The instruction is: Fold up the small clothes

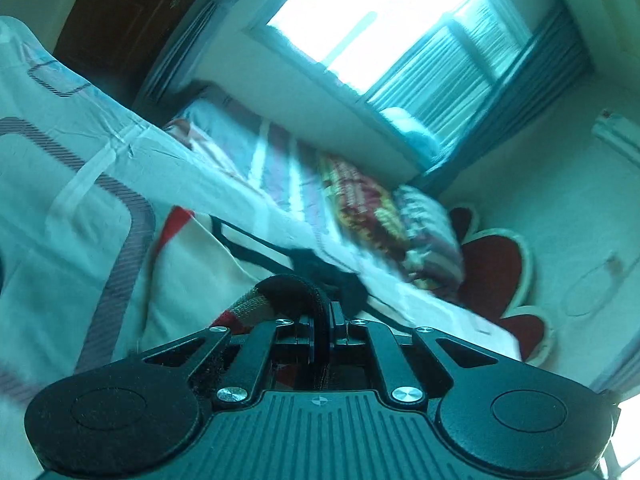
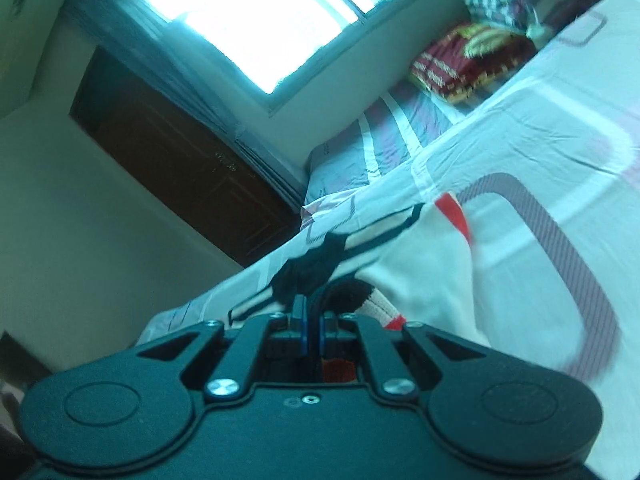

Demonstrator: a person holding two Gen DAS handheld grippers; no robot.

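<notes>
A small white garment (image 1: 200, 268) with red patches and black trim lies over the patterned bed sheet (image 1: 52, 168). My left gripper (image 1: 329, 312) is shut on a dark, ribbed edge of the garment (image 1: 288, 292), which folds over its left finger. In the right wrist view the same white garment (image 2: 424, 264) spreads ahead and to the right. My right gripper (image 2: 313, 312) is shut on its black ribbed edge (image 2: 352, 292). Both views are tilted and blurred.
The bed sheet (image 2: 540, 128) has grey striped loops. Pillows and a red patterned cushion (image 1: 368, 208) sit at the bed's far end under a bright window (image 1: 360, 20). A dark wooden door (image 2: 172, 160) stands by the wall. A red flower-shaped rug (image 1: 496, 272) lies beside the bed.
</notes>
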